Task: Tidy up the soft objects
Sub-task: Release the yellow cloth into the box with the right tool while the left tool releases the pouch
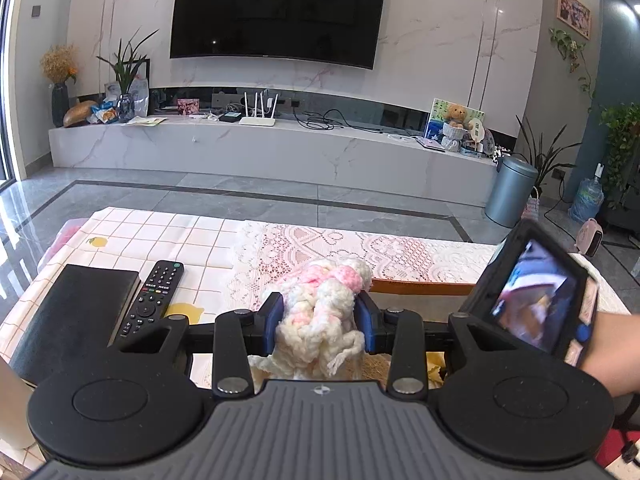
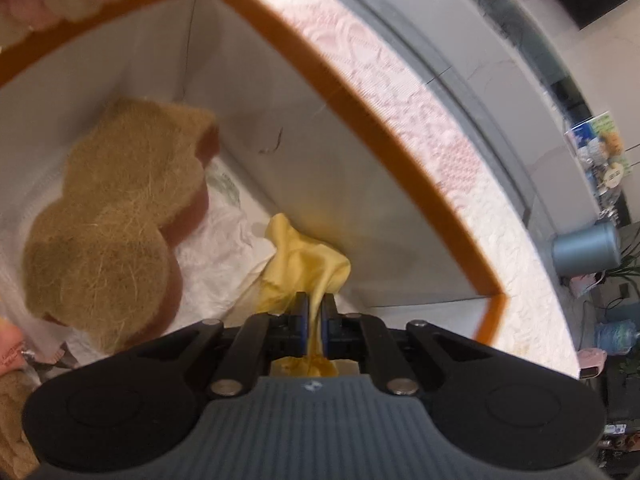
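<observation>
My left gripper (image 1: 319, 318) is shut on a cream and pink knitted yarn piece (image 1: 324, 300) and holds it above the table near the box's orange rim (image 1: 420, 289). My right gripper (image 2: 315, 318) is shut on a yellow cloth (image 2: 304, 264) and reaches down inside the white box with the orange rim (image 2: 360, 120). A brown fibrous sponge (image 2: 116, 216) lies in the box on white crumpled cloth (image 2: 212, 264). The right hand's device (image 1: 536, 300) shows at the right of the left wrist view.
A black remote (image 1: 154, 298) and a black flat book-like case (image 1: 76, 316) lie on the checked tablecloth (image 1: 160, 236) at left. A lace cloth (image 1: 360, 248) covers the table's right half. Beyond are grey floor, a TV bench and a metal bin (image 1: 510, 192).
</observation>
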`<state>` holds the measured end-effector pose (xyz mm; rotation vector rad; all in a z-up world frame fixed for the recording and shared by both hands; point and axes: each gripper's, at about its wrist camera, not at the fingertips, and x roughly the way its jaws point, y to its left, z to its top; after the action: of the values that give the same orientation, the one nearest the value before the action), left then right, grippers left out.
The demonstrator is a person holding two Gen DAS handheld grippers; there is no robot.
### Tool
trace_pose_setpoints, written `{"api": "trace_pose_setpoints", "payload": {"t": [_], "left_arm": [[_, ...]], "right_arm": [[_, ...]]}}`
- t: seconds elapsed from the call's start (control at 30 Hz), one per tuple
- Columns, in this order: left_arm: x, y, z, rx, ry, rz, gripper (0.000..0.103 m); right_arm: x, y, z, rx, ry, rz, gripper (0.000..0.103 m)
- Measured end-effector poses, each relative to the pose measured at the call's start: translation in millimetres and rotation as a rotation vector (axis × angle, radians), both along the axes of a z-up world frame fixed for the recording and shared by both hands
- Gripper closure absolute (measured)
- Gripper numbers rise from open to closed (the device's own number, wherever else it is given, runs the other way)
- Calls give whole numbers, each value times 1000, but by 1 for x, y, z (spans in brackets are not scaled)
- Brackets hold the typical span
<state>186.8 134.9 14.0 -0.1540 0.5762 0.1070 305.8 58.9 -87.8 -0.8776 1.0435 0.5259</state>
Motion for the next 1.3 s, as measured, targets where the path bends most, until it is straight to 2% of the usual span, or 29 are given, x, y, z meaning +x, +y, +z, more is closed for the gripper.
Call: {"api": "trace_pose_setpoints", "payload": {"t": [0.07, 0.13, 0.17, 0.2, 0.27, 0.3, 0.37, 0.57, 0.7, 0.77, 0.83, 0.87, 1.07, 1.13, 1.3], "left_arm": [[1, 0, 1, -1, 13, 12, 59], [1, 1, 1, -7, 10, 9, 59], [1, 2, 1, -9, 11, 5, 59], [0, 2, 0, -12, 12, 8, 59], [-1, 4, 1, -12, 9, 20, 59], [-1, 5, 1, -13, 6, 22, 59], [-3, 7, 4, -28, 0, 22, 59], [-19, 9, 17, -91, -9, -8, 59], [-23, 7, 21, -147, 50, -41, 61], [-23, 1, 19, -118, 97, -74, 61], [-23, -9, 14, -49, 191, -129, 61], [-25, -13, 11, -27, 211, -159, 62], [-27, -21, 2, -43, 191, -204, 62], [-24, -19, -7, -62, 269, -194, 62], [-28, -26, -31, -18, 377, -223, 60]], "right_arm": [[6, 2, -3, -27, -2, -9, 99], [7, 4, 2, -3, -7, -9, 95], [7, 4, 6, 13, -3, -15, 83], [6, 3, 11, 8, -23, -30, 62], [1, 0, 24, 18, -59, -6, 53], [-2, -2, 31, 32, -62, 7, 36], [-8, -7, 49, 81, -68, 17, 17], [-32, -31, 105, 189, -107, -19, 15], [-46, -45, 127, 239, -122, -11, 13], [-53, -51, 134, 243, -135, -27, 13], [-62, -53, 135, 248, -131, -57, 13], [-68, -55, 135, 252, -125, -60, 13], [-96, -73, 132, 245, -112, -31, 13], [-101, -78, 132, 263, -108, -50, 13], [-115, -85, 133, 315, -107, -59, 13]]}}
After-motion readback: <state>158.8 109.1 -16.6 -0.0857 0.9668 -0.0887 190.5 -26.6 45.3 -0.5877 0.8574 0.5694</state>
